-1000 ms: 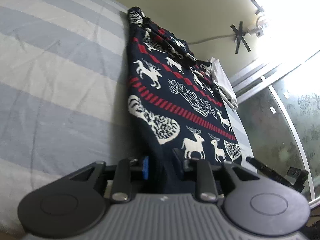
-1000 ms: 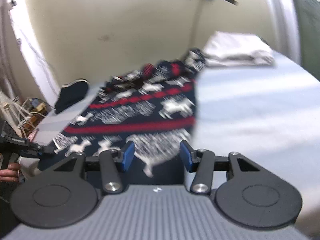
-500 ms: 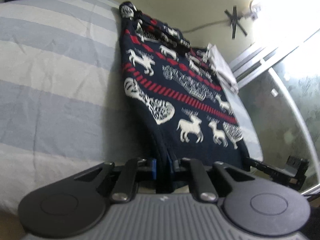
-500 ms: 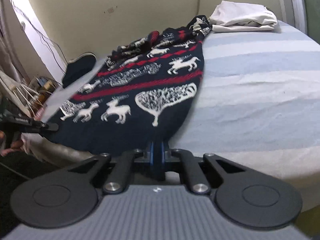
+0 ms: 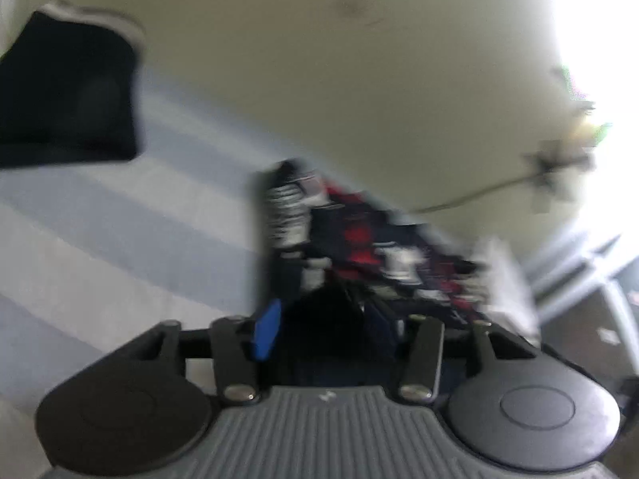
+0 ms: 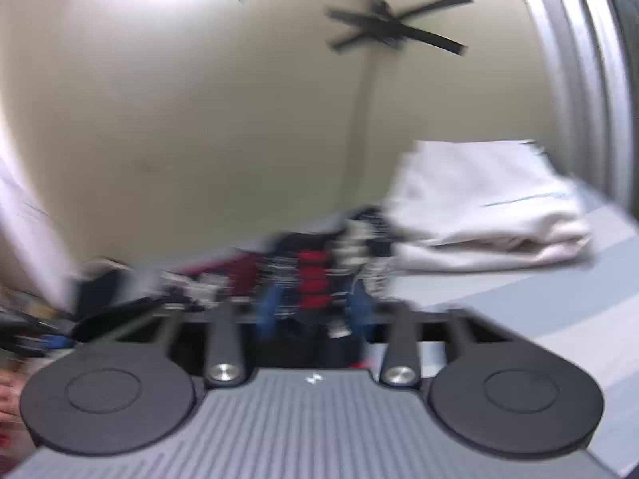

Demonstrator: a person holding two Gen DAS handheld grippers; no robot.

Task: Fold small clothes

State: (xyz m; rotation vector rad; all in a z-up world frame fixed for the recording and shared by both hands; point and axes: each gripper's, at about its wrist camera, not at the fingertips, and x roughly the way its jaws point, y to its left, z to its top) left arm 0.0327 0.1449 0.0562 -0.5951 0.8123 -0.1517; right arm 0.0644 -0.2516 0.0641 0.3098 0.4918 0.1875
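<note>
Having carried the sweater [image 5: 359,247] hem forward, I open my left gripper [image 5: 331,331] and right gripper [image 6: 313,313]; first fold laid.

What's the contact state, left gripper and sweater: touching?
Cannot tell. In the left wrist view, dark sweater fabric sits between the open left gripper fingers, but motion blur hides any contact or gap.
</note>
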